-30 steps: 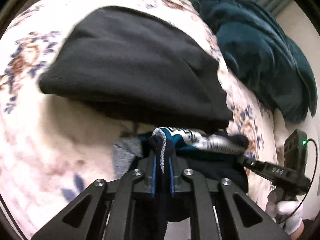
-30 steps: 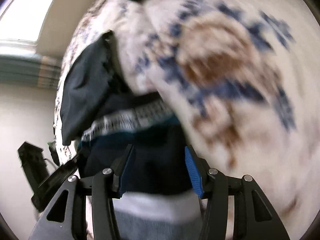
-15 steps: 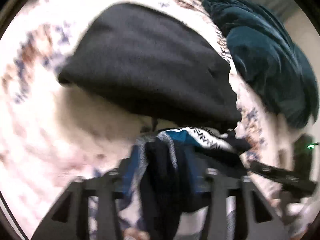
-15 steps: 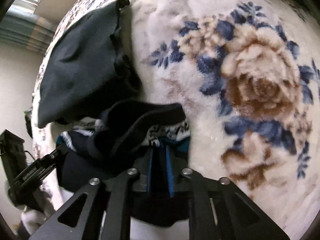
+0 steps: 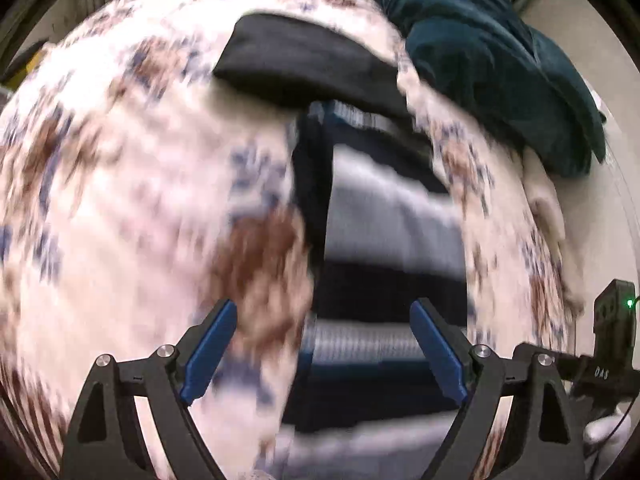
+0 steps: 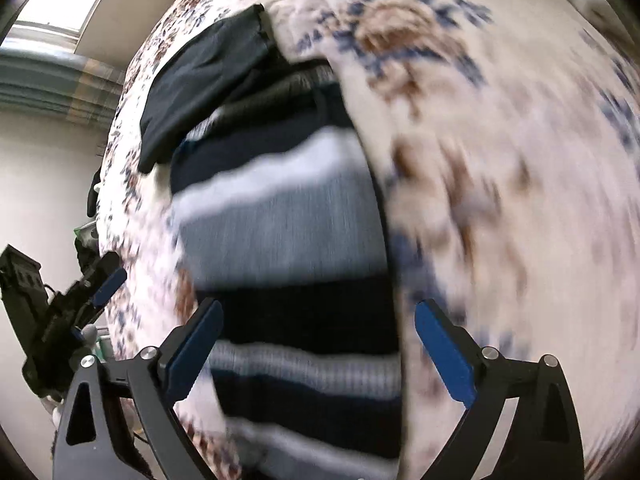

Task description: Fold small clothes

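A striped garment [image 5: 384, 240] in navy, grey and white bands lies flat on the floral blanket [image 5: 120, 200]; it also fills the middle of the right wrist view [image 6: 296, 248]. My left gripper [image 5: 324, 344] hangs above its left edge, jaws opening wide, nothing between the blue pads. My right gripper [image 6: 318, 344] hangs over the garment's right edge, jaws also opening, pads clear of the cloth. A folded black garment [image 5: 304, 60] lies just beyond the striped one, also seen in the right wrist view [image 6: 200, 80]. Both views are motion-blurred.
A dark teal blanket [image 5: 500, 72] is heaped at the far right of the bed. The right gripper's body [image 5: 600, 360] shows at the left view's lower right; the left gripper's body [image 6: 60, 312] shows at the right view's lower left. A window [image 6: 52, 4] is upper left.
Both grippers let go of the striped garment and opened wide. They pulled back and up, and the garment now lies spread flat below them instead of bunched in the jaws.
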The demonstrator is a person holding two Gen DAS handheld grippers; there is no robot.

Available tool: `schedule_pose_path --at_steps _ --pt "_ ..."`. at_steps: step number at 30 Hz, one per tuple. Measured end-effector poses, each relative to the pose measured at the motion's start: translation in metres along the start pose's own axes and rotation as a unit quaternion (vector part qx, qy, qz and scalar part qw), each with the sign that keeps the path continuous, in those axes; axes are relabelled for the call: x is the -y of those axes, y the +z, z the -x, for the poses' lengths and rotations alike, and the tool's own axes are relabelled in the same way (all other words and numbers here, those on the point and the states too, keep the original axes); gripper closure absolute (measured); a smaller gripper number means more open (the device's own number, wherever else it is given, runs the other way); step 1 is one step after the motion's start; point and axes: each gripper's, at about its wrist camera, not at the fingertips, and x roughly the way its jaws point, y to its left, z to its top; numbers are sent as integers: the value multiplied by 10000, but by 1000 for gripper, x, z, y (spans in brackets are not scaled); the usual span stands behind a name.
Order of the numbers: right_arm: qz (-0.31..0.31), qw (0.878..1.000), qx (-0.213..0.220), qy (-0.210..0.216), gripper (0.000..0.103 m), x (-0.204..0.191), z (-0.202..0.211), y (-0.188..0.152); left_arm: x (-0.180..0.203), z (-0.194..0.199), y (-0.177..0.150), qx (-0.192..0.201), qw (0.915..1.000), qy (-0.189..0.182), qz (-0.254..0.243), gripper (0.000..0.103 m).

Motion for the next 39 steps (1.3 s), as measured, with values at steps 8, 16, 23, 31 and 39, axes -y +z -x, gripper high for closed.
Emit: schedule_pose_path --at_steps 8,16,23,31,39 --pt "-482 9966 -629 -243 5 34 17 -155 -33 -1 -152 -1310 9907 120 351 15" --pt "-909 9882 -1182 -360 10 74 -12 -256 -38 -11 -207 -1382 9883 -154 619 63" --pt "-804 9887 -1180 -449 24 76 -33 -280 -33 -4 -214 -1158 9914 -246 563 96" --pt "-670 9898 -1159 -480 41 68 -27 -289 -49 4 -229 -1041 9932 -36 511 96" --pt "-965 9850 -1393 -316 37 86 -44 -300 -74 1 -231 -1079 9889 -383 949 78"
